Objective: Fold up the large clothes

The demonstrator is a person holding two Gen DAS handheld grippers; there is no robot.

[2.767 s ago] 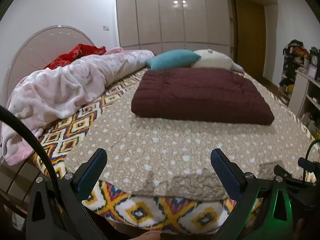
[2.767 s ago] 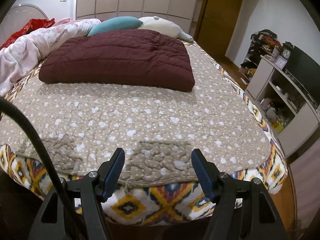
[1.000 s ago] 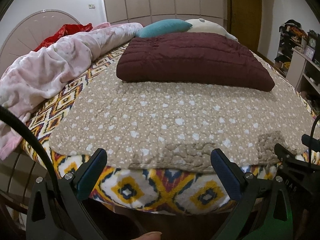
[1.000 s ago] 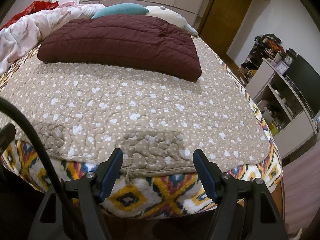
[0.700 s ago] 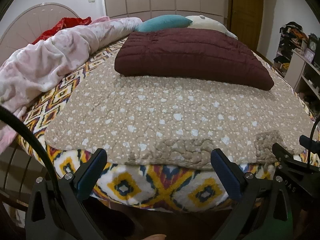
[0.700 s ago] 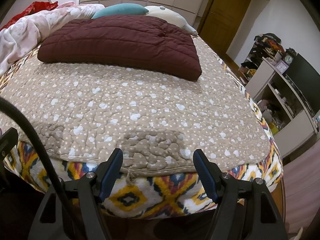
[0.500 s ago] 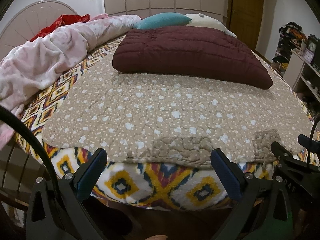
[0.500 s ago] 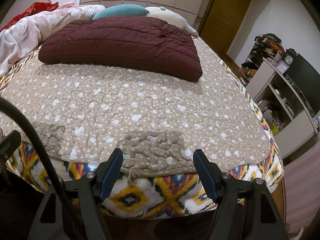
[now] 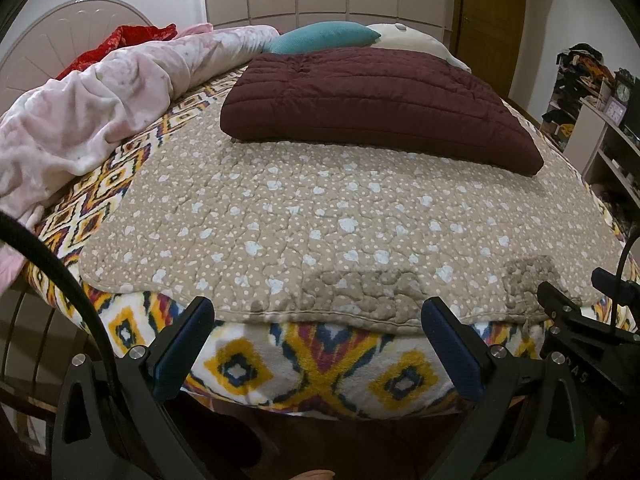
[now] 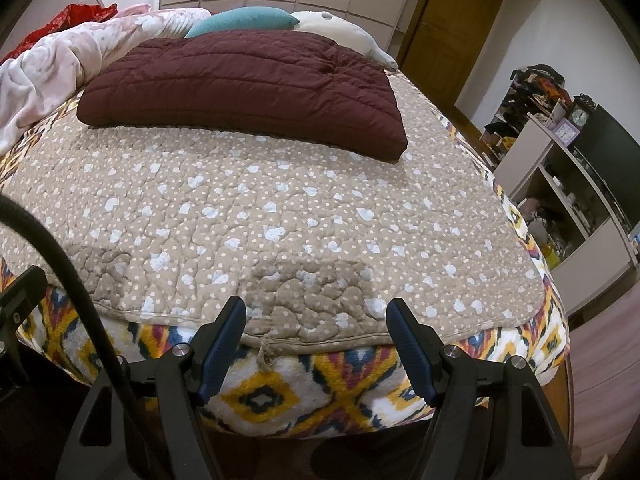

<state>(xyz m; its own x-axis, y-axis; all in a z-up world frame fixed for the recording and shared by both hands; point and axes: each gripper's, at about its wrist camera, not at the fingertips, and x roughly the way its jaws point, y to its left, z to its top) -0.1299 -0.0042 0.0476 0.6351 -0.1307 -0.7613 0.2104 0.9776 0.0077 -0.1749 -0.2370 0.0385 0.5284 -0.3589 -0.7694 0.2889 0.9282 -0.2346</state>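
Spread flat over the bed: a large beige quilted cover dotted with small white spots and pale blue blotches, its stitching puckered into a pebbly texture. Near edge finished with a corded seam, hanging just over the foot of the bed, with a short tie loop dangling from the seam in the right wrist view. Slightly rounded corners; surface mostly smooth, with darker shadow patches close to the seam. Underneath, a fleecy blanket with yellow, navy and red diamond pattern, showing below the seam and along the left side.

Lying on the far half of the cover: a folded maroon quilted padded garment, thick and rectangular, channel-stitched. Beyond it, a teal cushion and a cream pillow. Heaped along the left, a crumpled pale pink blanket.

Left tongs spread wide apart, blue-padded, empty, just short of the seam. Right tongs likewise wide apart and empty, level with the seam, straddling the tie loop without touching.
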